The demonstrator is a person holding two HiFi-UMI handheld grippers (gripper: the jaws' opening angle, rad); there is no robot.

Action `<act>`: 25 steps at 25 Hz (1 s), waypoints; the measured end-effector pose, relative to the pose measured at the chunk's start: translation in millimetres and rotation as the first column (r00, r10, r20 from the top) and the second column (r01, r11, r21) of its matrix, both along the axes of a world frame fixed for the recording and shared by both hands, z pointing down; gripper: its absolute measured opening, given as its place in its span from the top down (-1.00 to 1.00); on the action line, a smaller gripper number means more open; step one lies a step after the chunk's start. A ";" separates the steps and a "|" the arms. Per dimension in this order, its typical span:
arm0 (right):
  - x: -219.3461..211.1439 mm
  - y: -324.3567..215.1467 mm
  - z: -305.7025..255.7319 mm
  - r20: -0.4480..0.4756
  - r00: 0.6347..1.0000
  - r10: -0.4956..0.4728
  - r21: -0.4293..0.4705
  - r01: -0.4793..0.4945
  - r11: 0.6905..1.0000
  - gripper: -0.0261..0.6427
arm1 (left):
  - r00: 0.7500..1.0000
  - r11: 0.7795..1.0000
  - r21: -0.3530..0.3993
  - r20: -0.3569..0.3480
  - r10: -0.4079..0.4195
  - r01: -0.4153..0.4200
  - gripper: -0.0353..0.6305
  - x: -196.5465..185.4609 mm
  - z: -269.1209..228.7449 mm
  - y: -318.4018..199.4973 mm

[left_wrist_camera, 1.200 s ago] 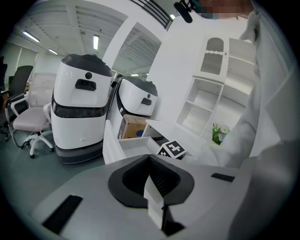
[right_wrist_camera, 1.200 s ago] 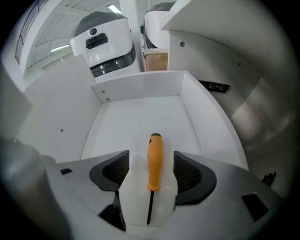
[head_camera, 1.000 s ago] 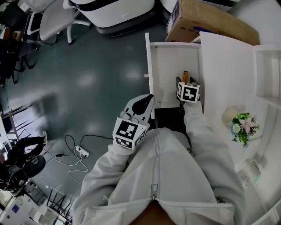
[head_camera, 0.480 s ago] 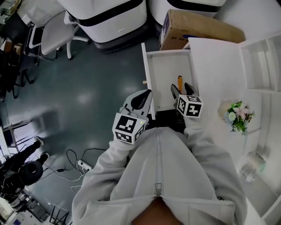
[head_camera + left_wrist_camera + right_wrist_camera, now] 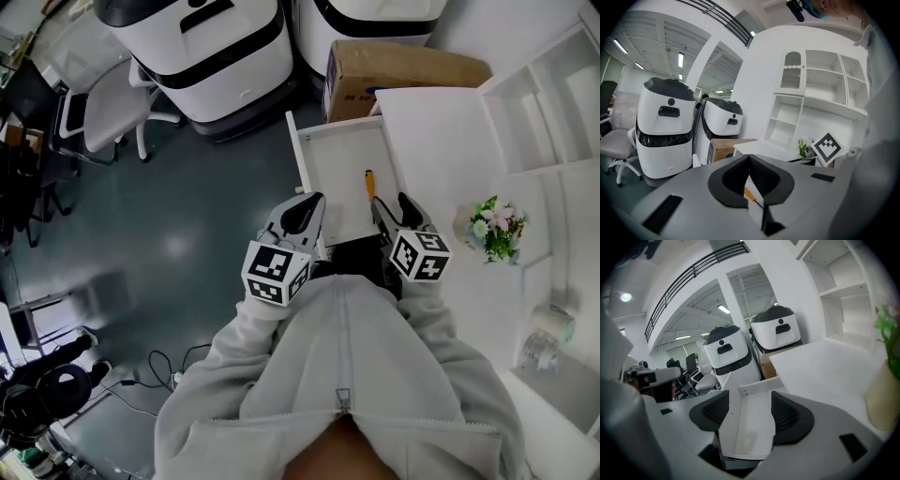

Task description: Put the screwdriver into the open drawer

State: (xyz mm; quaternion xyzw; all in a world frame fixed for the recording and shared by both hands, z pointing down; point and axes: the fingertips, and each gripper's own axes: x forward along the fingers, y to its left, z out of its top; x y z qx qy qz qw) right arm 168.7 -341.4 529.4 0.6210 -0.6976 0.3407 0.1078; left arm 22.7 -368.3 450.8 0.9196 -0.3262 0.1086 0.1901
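Orange-handled slim screwdriver (image 5: 369, 184) loose in white open drawer (image 5: 337, 164); right gripper (image 5: 393, 208) backed off to 6 o'clock, claw wide, empty; left gripper (image 5: 302, 216) pinched closed; placement looks done.

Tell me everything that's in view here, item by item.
Screwdriver: one, orange handle, lying inside the drawer.
Drawer: one, white, pulled open.
Desk: one, white, right of the drawer.
Cardboard box: one, brown, beyond the drawer.
Machines: two, white and black, on the floor at the top.
Chair: one, pale grey, on the floor at left.
Potted flowers: one, green and pink, on the desk.
Shelf unit: one, white, far right.
Left gripper: grey, shut, empty.
Right gripper: grey, open, empty, at the drawer.
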 end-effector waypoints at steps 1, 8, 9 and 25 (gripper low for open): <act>3.6 2.2 -8.7 0.000 1.000 0.016 0.021 -0.016 1.000 0.05 | 1.000 1.000 0.008 -0.005 0.007 -0.007 0.85 1.6 -3.8 -1.4; 20.9 15.4 -61.9 -0.016 0.997 0.074 0.152 -0.071 0.986 0.05 | 0.998 0.997 0.058 -0.042 0.052 -0.049 0.85 16.1 -27.1 0.6; 22.6 16.3 -69.1 -0.025 0.997 0.080 0.172 -0.074 0.982 0.06 | 0.997 0.996 0.066 -0.047 0.060 -0.057 0.85 18.7 -30.4 0.3; 41.4 35.2 -172.9 -0.137 0.985 0.109 0.483 -0.030 0.875 0.77 | 0.993 0.974 0.213 -0.071 0.096 -0.079 0.85 32.1 -84.7 -3.8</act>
